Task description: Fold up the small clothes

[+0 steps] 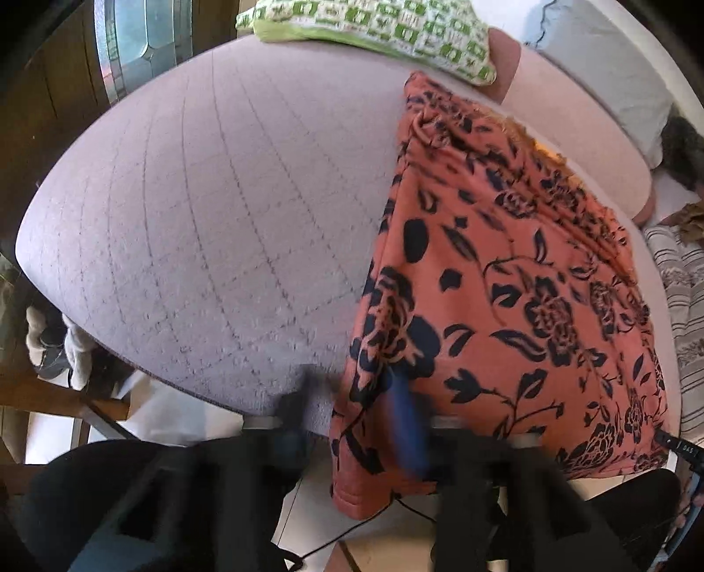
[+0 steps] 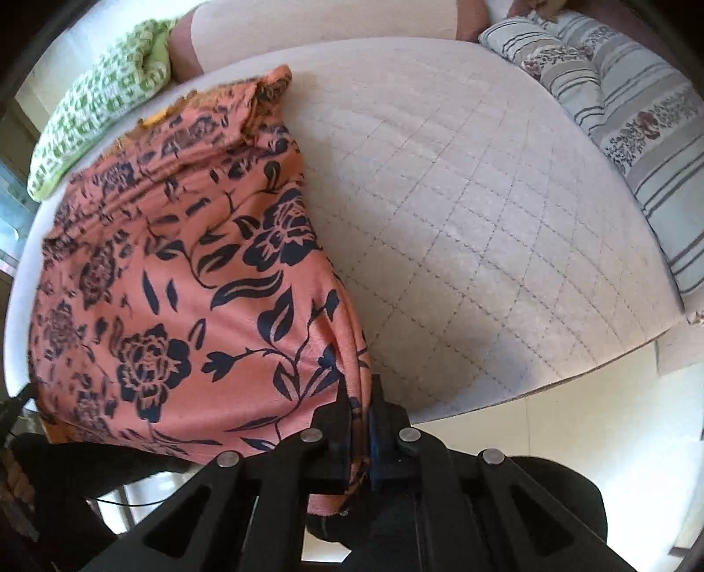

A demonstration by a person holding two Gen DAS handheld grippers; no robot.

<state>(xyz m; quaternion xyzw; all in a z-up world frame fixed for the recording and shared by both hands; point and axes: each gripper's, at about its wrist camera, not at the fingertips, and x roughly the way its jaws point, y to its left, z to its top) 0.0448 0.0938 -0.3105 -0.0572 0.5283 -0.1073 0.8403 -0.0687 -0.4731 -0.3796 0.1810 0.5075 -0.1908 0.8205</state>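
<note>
We see an orange garment with a dark flower print spread over the near edge of a quilted mattress, its hem hanging off that edge. The right gripper has its jaws closed on the garment's near right corner. The left gripper is blurred; its jaws stand apart around the near left corner, one finger over the cloth. A green patterned cloth lies at the far edge, and striped pillows along the mattress's right edge.
</note>
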